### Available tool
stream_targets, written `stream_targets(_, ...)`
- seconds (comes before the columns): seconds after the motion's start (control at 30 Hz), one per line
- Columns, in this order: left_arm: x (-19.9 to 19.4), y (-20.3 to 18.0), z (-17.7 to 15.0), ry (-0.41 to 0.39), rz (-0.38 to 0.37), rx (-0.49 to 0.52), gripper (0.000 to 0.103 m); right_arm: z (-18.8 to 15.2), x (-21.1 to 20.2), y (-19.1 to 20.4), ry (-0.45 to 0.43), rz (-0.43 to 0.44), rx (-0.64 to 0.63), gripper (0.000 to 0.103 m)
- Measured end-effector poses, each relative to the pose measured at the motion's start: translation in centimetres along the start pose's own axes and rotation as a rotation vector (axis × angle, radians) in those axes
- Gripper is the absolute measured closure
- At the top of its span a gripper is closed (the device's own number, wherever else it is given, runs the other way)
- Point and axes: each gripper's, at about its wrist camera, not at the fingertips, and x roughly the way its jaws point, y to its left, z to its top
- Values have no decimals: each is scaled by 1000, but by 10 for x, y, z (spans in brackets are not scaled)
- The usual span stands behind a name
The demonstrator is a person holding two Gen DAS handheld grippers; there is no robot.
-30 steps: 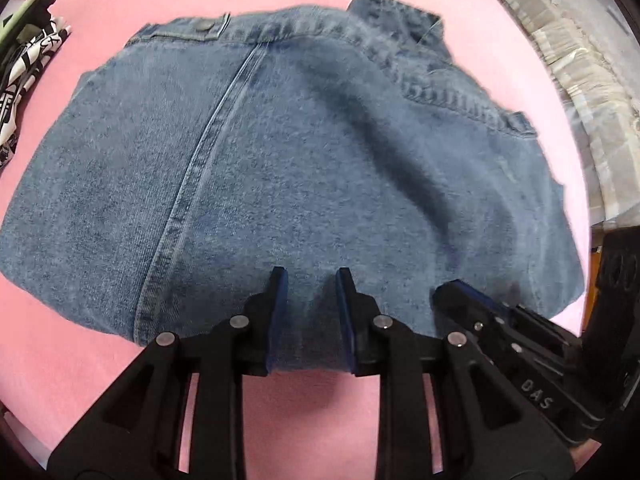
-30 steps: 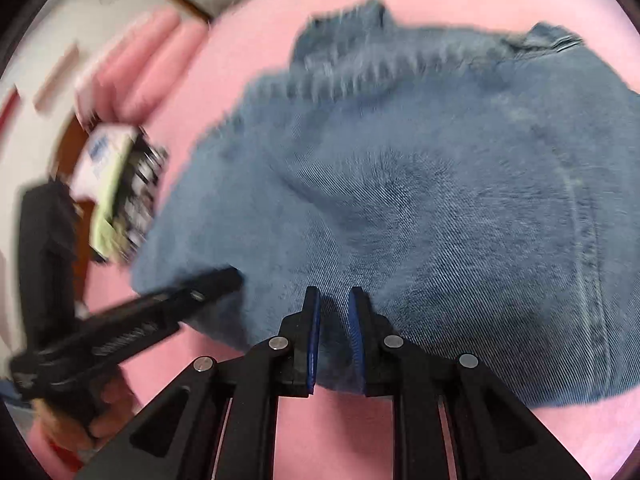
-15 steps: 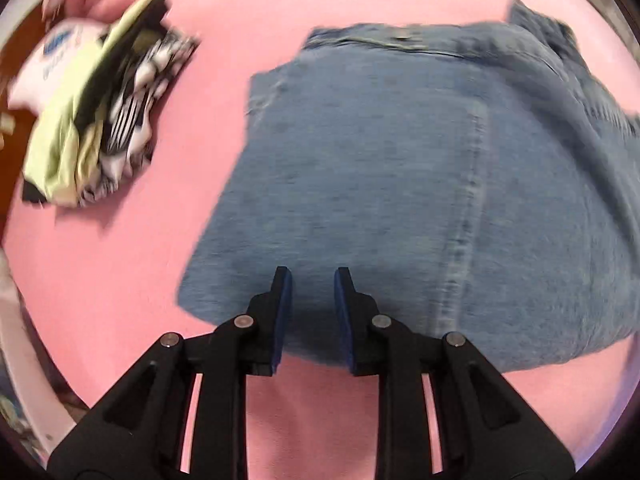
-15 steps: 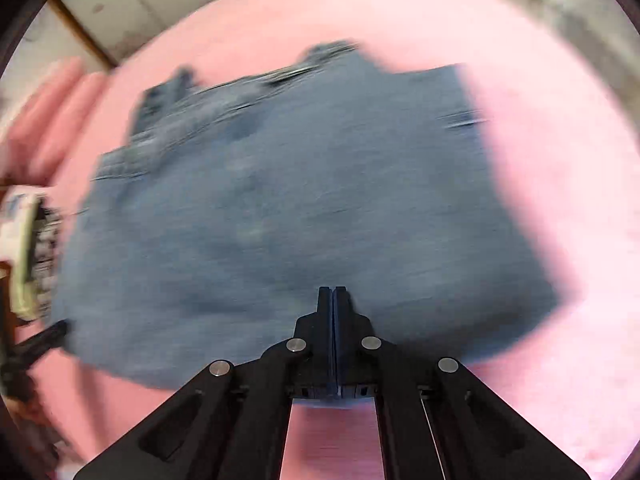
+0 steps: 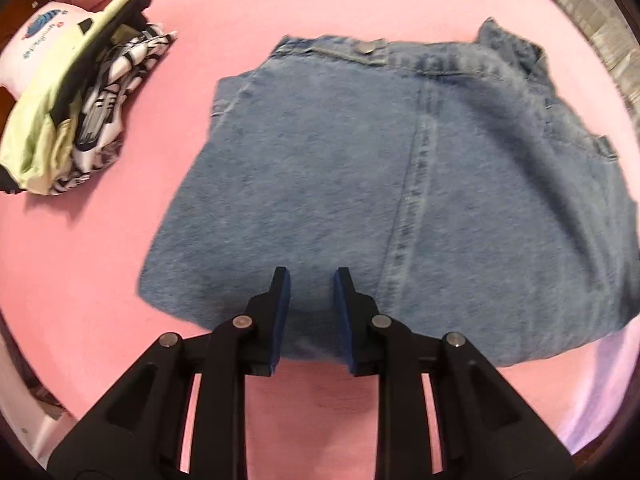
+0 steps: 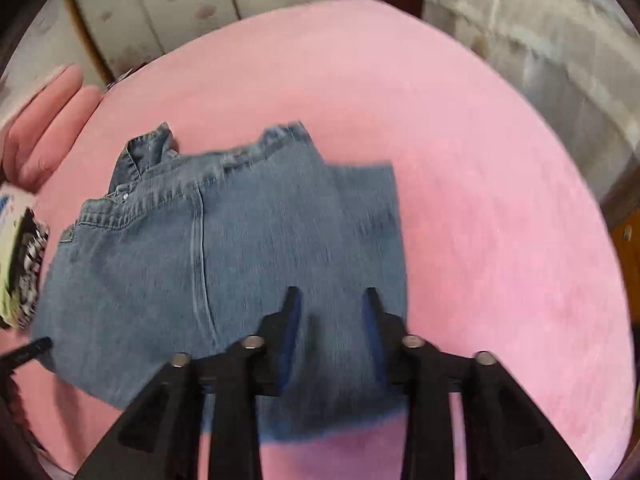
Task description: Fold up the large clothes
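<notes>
Two grippers, both with jaws apart, above folded denim on a pink cover.

Left gripper (image 5: 310, 280) hangs at 6 o'clock over the near hem of the jeans (image 5: 400, 184), holding nothing; right gripper (image 6: 330, 300) likewise over the same hem, view blurred. Jeans lie folded mid-cover (image 5: 320, 8), waistband at 12 o'clock. Stack of folded clothes (image 5: 72, 92) sits at 10 o'clock, apart from the jeans.
</notes>
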Motion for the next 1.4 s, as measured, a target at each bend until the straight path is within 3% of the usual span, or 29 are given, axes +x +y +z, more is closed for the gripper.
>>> stream_targets(0.23,-1,3,33,-12,-12,8,82,56,49,9,26,0,-77,58)
stream_targets(0.37,-2,16,50,-19,-4,-30,82,75,85,5,127,29,-49,58)
stream_targets(0.47,-3,21,55,-21,-16,-62,82,85,94,-3,147,78,25,60)
stream_targets(0.6,2,20,53,-5,-20,-66,82,94,98,-16,176,182,146,96)
stream_targets(0.67,5,16,51,2,-16,-58,82,95,98,-18,177,186,146,97)
stream_targets(0.8,8,7,48,13,-28,-41,82,94,86,-16,116,86,89,99)
stream_targets(1.03,5,-6,52,5,-37,-19,82,76,72,-10,98,-43,116,100)
stream_targets(1.2,2,-7,53,7,-52,-13,82,73,80,-11,108,-78,143,99)
stream_targets(1.33,-1,-14,46,9,-65,15,82,76,43,3,-3,-109,104,97)
stream_targets(1.4,-7,-22,39,5,-95,24,82,72,18,17,-44,-100,86,89)
